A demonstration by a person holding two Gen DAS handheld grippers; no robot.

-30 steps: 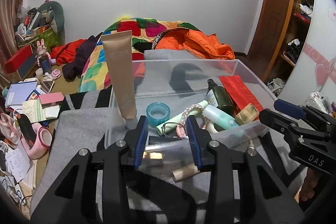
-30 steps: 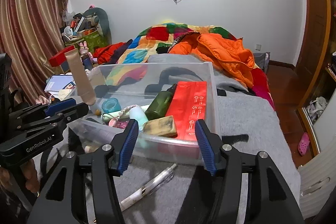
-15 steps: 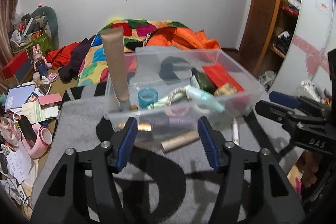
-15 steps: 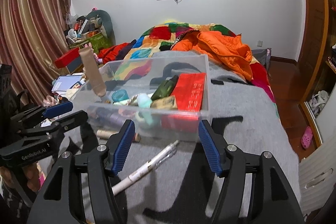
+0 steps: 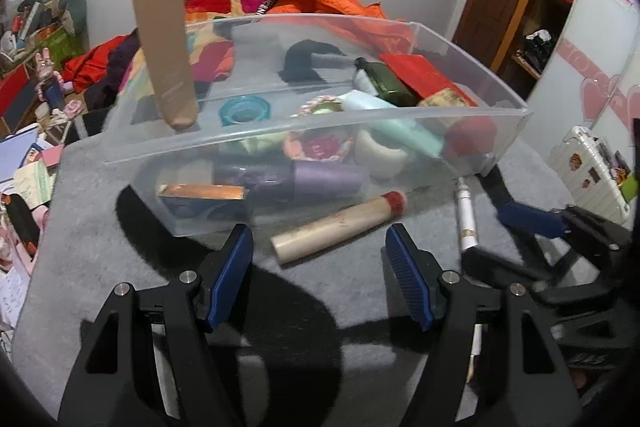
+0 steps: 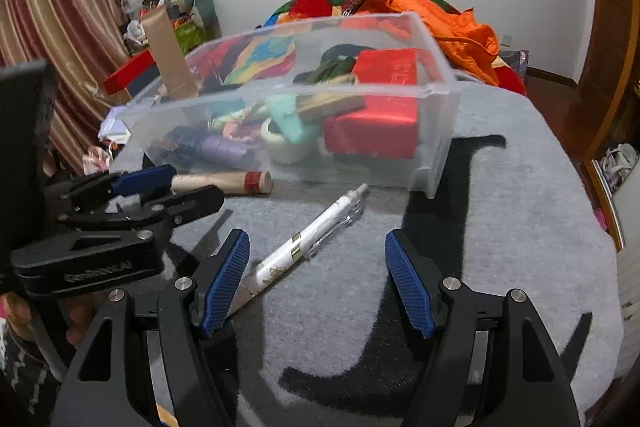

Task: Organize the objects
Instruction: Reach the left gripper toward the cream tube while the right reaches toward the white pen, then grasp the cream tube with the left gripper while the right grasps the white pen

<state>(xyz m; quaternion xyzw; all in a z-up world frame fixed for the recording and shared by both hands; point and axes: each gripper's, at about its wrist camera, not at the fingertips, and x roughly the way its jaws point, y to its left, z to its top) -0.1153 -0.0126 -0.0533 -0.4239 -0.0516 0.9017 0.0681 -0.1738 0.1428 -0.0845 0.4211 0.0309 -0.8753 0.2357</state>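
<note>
A clear plastic bin (image 5: 460, 113) stands on the grey blanket, holding a tall tan tube (image 5: 164, 39), a teal tape ring (image 5: 244, 111), a green bottle (image 5: 384, 83), a red box (image 5: 416, 75) and a purple tube (image 5: 320, 179). In front of it lies a beige tube with a red band (image 5: 340, 227). My left gripper (image 5: 318, 239) hangs open just short of that tube, nothing between the pads. A white pen (image 6: 308, 239) lies slantwise on the blanket. My right gripper (image 6: 318, 239) is over it with jaws opening, and the pads are not pressing on the pen.
The bin's near wall (image 6: 280, 131) sits close ahead of both grippers. The left gripper (image 6: 176, 189) shows at the left of the right wrist view. Papers and toys (image 5: 32, 163) clutter the floor to the left. A bed with an orange jacket (image 6: 460, 23) lies behind.
Both grippers have sunk toward the grey blanket and tipped downward. Their jaws stand wider than a second ago. The beige tube and the pen now lie close ahead of the fingertips.
</note>
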